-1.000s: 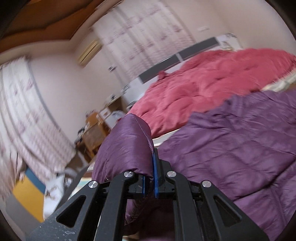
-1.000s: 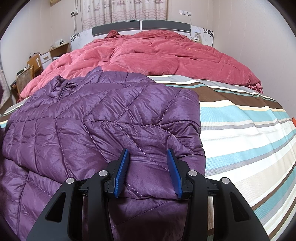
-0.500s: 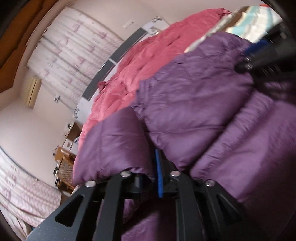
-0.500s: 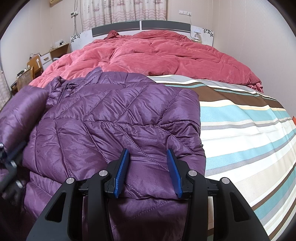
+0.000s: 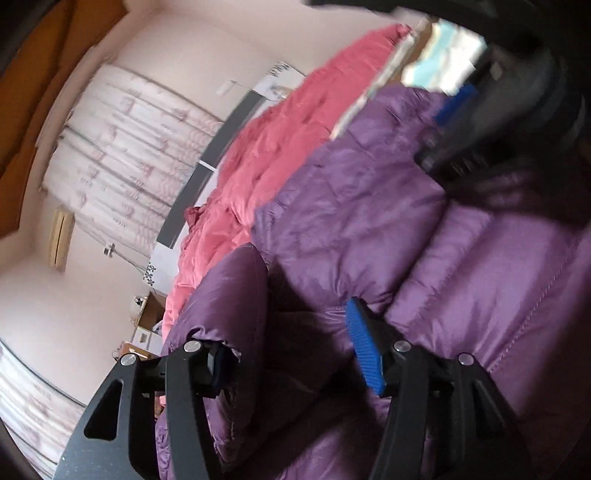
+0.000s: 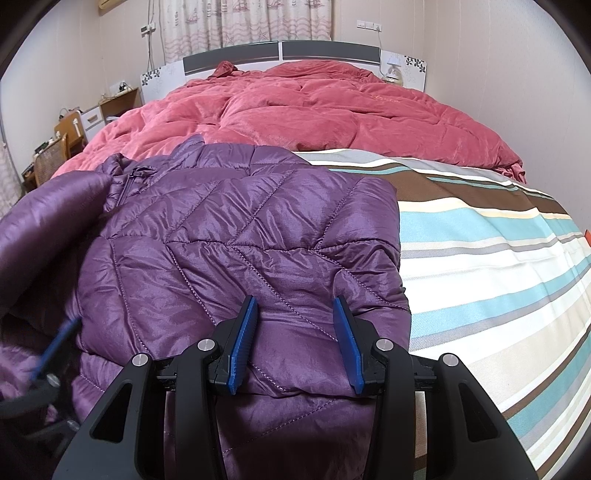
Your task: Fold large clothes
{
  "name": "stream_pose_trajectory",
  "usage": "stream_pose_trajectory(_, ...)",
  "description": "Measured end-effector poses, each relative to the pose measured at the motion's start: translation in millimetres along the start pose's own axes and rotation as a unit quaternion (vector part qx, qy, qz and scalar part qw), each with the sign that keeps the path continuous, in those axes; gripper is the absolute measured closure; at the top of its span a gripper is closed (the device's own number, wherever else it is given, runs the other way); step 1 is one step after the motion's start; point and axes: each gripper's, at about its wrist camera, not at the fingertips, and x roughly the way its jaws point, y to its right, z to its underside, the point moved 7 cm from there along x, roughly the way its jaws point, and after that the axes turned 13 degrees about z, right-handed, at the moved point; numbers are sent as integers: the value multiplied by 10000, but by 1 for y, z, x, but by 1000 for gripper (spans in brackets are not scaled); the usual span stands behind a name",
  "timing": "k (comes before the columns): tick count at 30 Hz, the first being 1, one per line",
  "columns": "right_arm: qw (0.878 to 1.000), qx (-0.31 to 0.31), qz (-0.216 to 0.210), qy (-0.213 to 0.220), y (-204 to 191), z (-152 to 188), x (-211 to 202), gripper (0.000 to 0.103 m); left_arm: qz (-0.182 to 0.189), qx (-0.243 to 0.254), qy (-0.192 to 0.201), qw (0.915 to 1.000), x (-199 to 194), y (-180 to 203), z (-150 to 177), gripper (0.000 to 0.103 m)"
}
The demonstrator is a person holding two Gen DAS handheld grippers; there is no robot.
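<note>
A purple quilted jacket (image 6: 236, 251) lies on the striped bed sheet (image 6: 480, 280). My right gripper (image 6: 295, 343) rests on its near right part, its blue pads pinching a puffy fold of the fabric. A sleeve (image 5: 229, 295) of the same jacket (image 5: 369, 206) is draped over my left gripper's (image 5: 291, 354) left finger and sags between the opening jaws; the pads do not press on it. In the right wrist view the sleeve (image 6: 48, 218) sits over the jacket's left side, with the left gripper (image 6: 55, 343) blurred below it. The right gripper (image 5: 461, 107) shows blurred in the left wrist view.
A crumpled red duvet (image 6: 314, 107) covers the far half of the bed up to the grey headboard (image 6: 280, 51). A wooden chair and a desk (image 6: 66, 136) stand at the left wall. Curtains (image 6: 243, 22) hang behind the bed. A wall runs along the bed's right side.
My left gripper carried the sleeve across over the jacket's body while rolling, and its jaws have come apart from the sleeve. The right gripper has not moved.
</note>
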Motion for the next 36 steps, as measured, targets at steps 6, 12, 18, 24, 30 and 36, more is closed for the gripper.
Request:
stream_pose_trajectory(6, 10000, 27, -35, -8, -1, -1, 0, 60, 403, -637, -36, 9971, -24, -13, 7, 10)
stream_pose_trajectory(12, 10000, 33, -54, -2, -2, -2, 0, 60, 1895, -1611, 528, 9671, -64, -16, 24, 2)
stream_pose_trajectory(18, 9993, -283, -123, 211, -10, -4, -16, 60, 2288, -1845, 592, 9540, -77, -9, 49, 2)
stream_pose_trajectory(24, 9965, -623, -276, 481, -31, -7, -43, 60, 2132, -2440, 657, 9438, -49, -43, 29, 2)
stream_pose_trajectory(30, 9969, -503, -339, 499, -28, -4, -52, 60, 3160, -2671, 519, 9089, -59, -26, 45, 2)
stream_pose_trajectory(36, 9963, -539, -410, 532, -33, 4, -60, 60, 2667, -3177, 981, 9046, -89, -48, 75, 2)
